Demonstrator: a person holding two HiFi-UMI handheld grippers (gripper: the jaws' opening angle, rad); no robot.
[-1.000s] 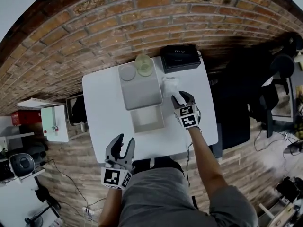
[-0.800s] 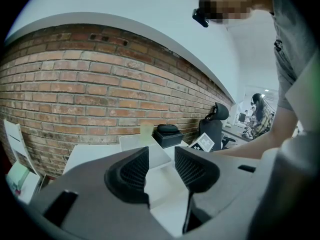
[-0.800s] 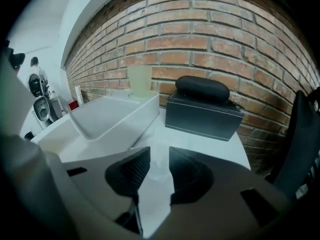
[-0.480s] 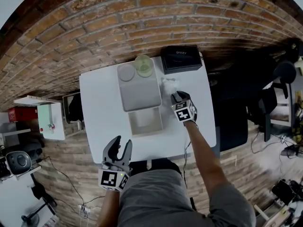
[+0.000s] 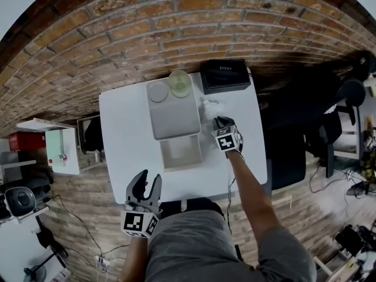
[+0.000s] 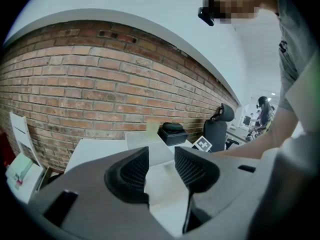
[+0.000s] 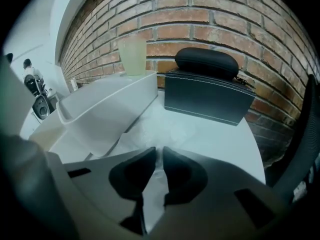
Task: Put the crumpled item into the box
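The crumpled item (image 5: 210,104) is a white, thin, wrinkled sheet lying on the white table (image 5: 126,134), to the right of the box. In the right gripper view it (image 7: 167,129) spreads ahead of the jaws, and a fold of it runs between them. My right gripper (image 5: 220,121) (image 7: 159,151) is on it, its jaws closing and nearly together on that fold. The open white box (image 5: 165,153) (image 7: 107,109) stands at the table's middle, its grey lid (image 5: 173,116) folded back. My left gripper (image 5: 145,182) (image 6: 161,156) hovers open at the front edge, holding nothing.
A black case (image 5: 225,74) (image 7: 207,91) stands at the back right, just beyond the crumpled item. A pale green cup (image 5: 179,82) (image 7: 132,55) and a grey round disc (image 5: 157,91) sit at the back. A brick wall (image 5: 176,28) lies behind; a black chair (image 5: 294,128) stands right.
My right gripper has moved forward onto the crumpled item and its jaws have drawn together. The left gripper has barely shifted.
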